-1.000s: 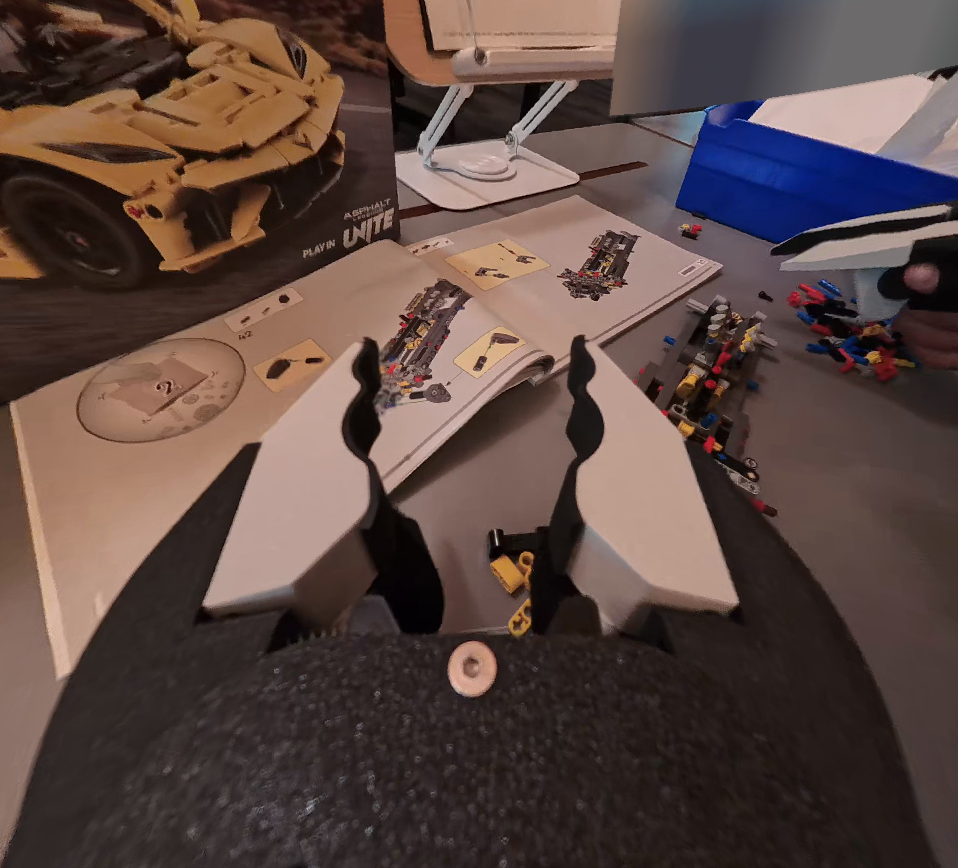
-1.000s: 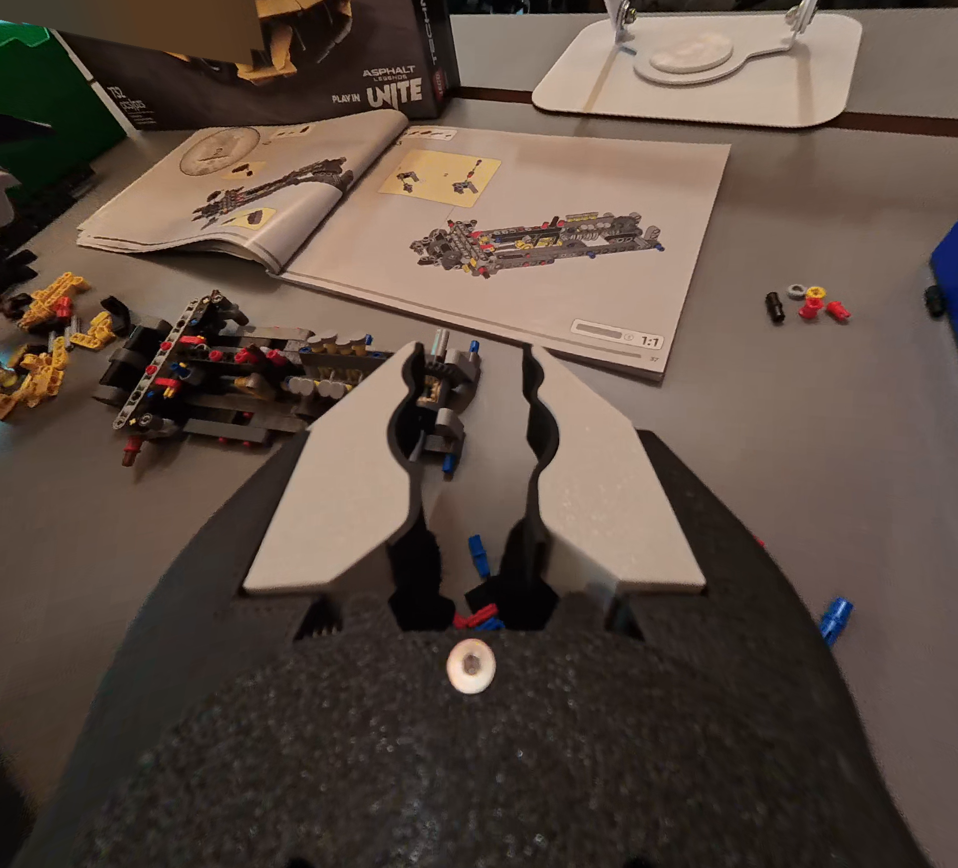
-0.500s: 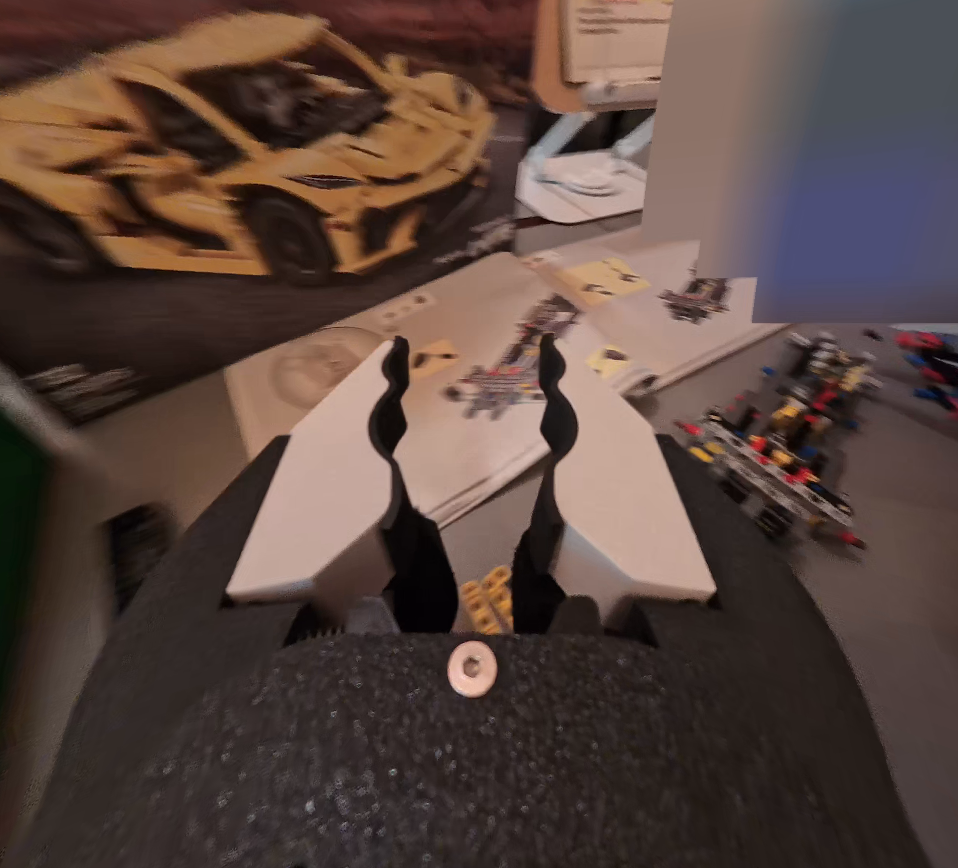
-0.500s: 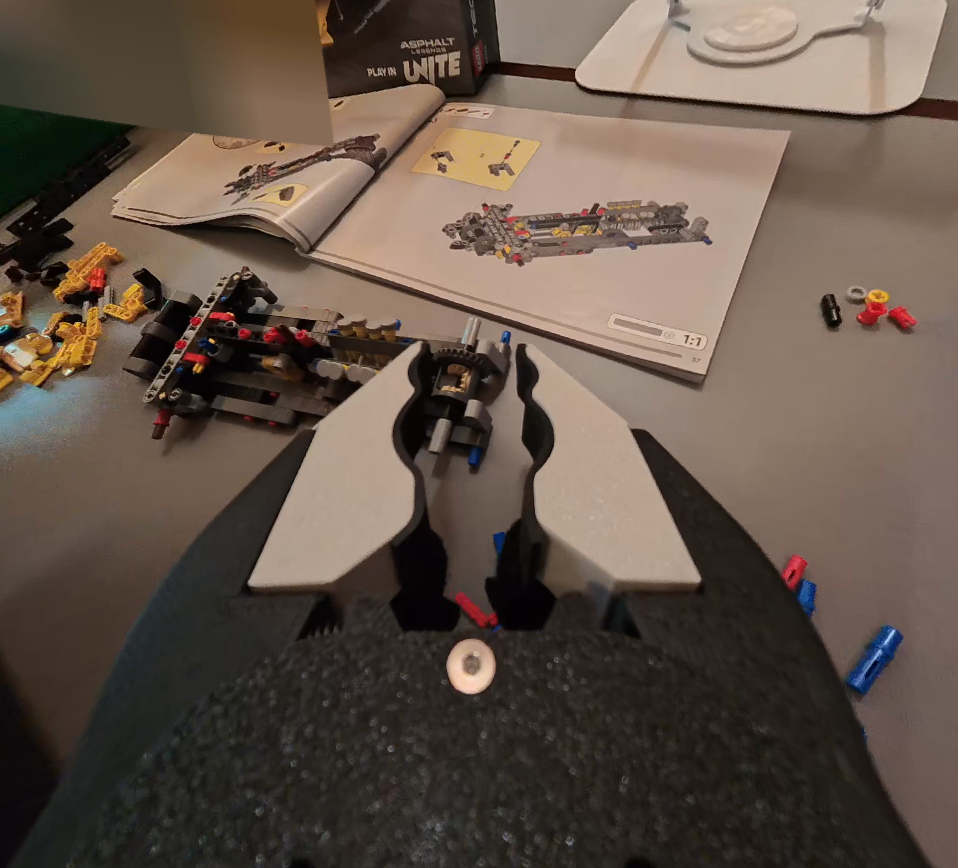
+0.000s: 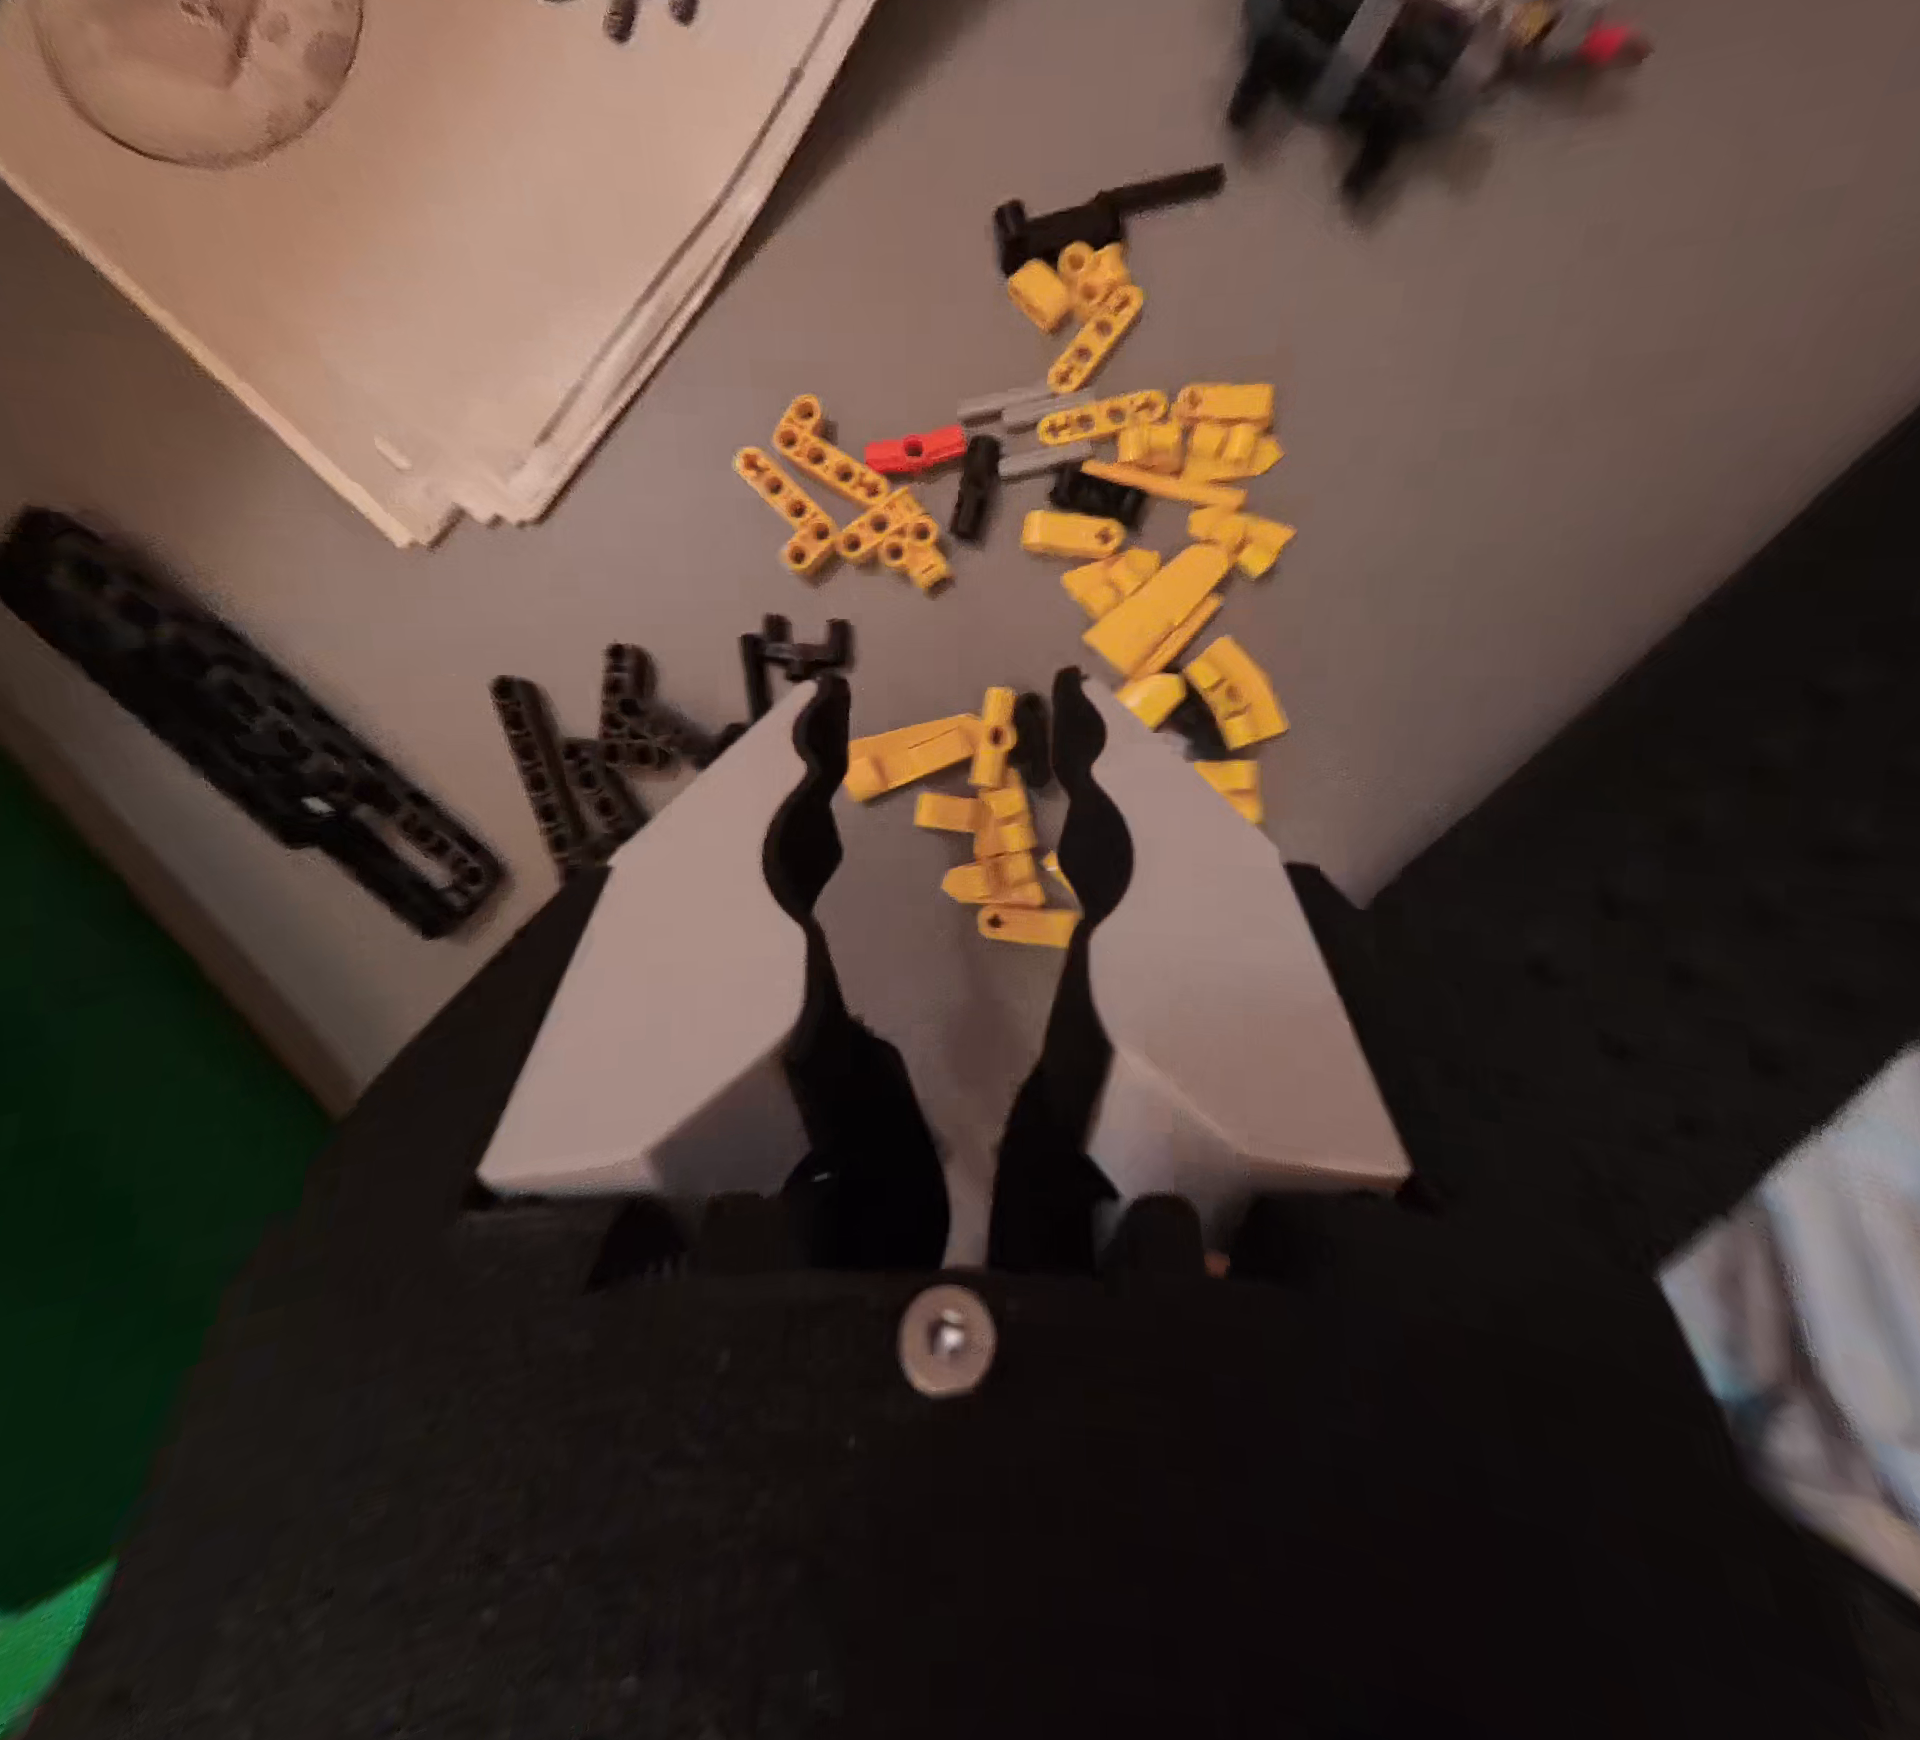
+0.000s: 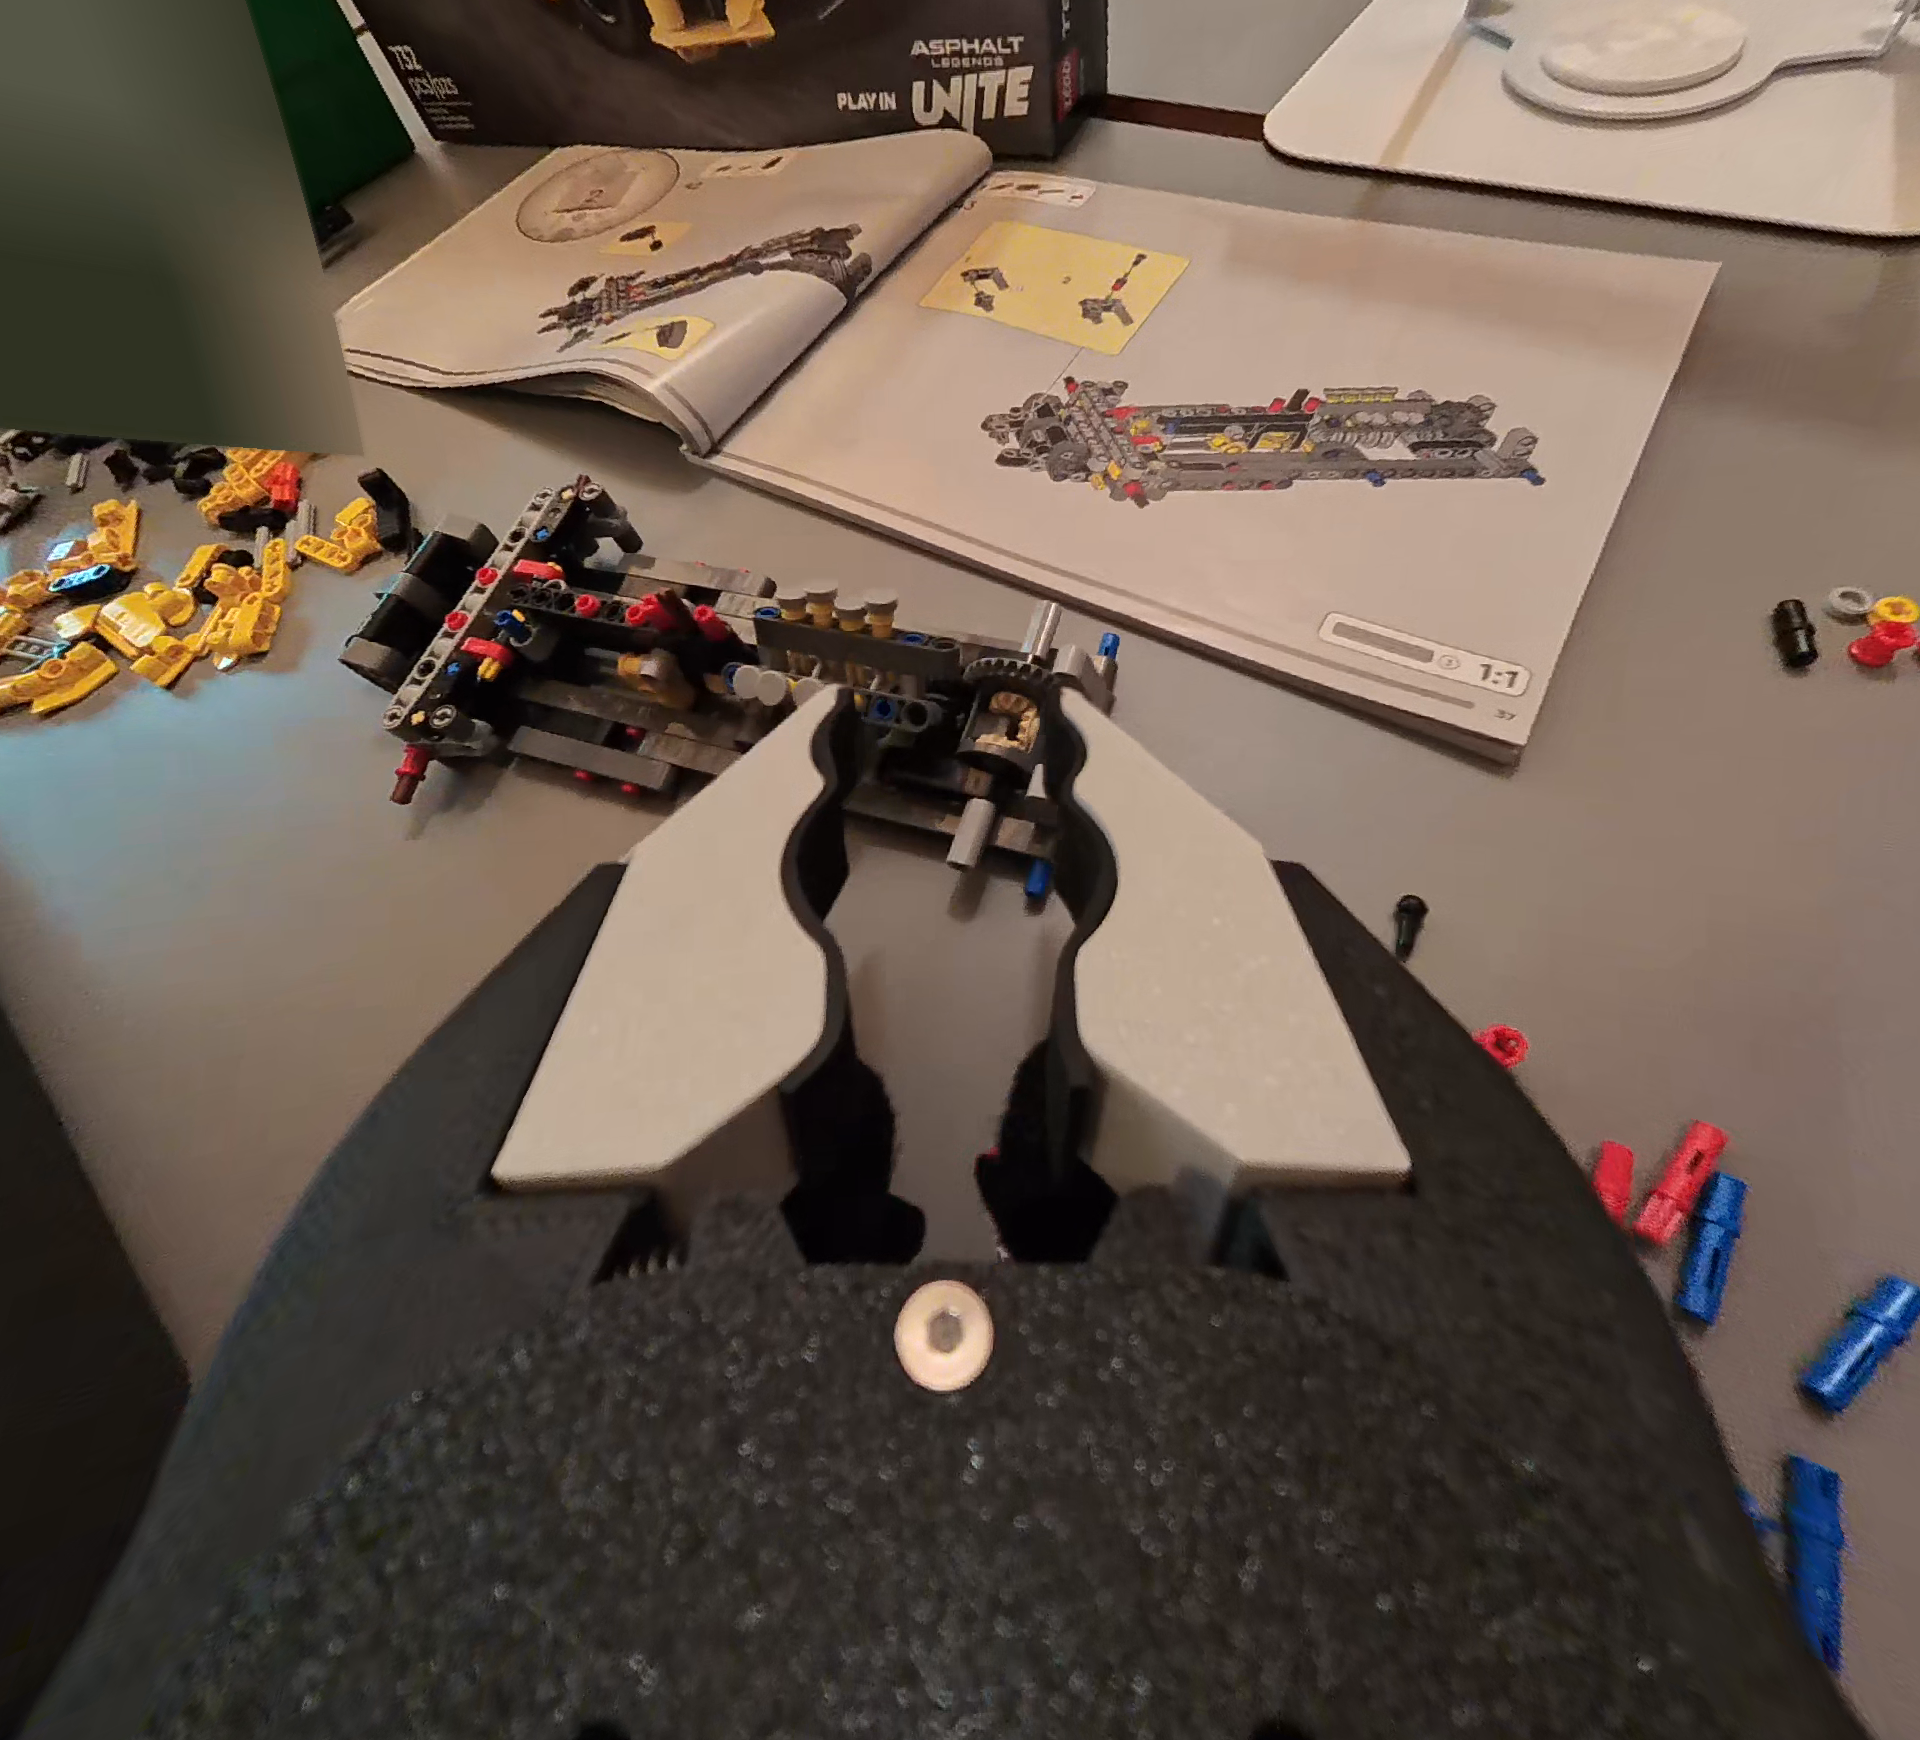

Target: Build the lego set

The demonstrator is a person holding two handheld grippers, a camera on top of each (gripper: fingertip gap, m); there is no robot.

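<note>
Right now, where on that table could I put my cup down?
Bare grey table lies in front of the half-built chassis, and between the instruction booklet and the white stand base. It is crowded at the yellow parts pile and the blue pins.

Grey fingers, black foam body, silver screw
</note>
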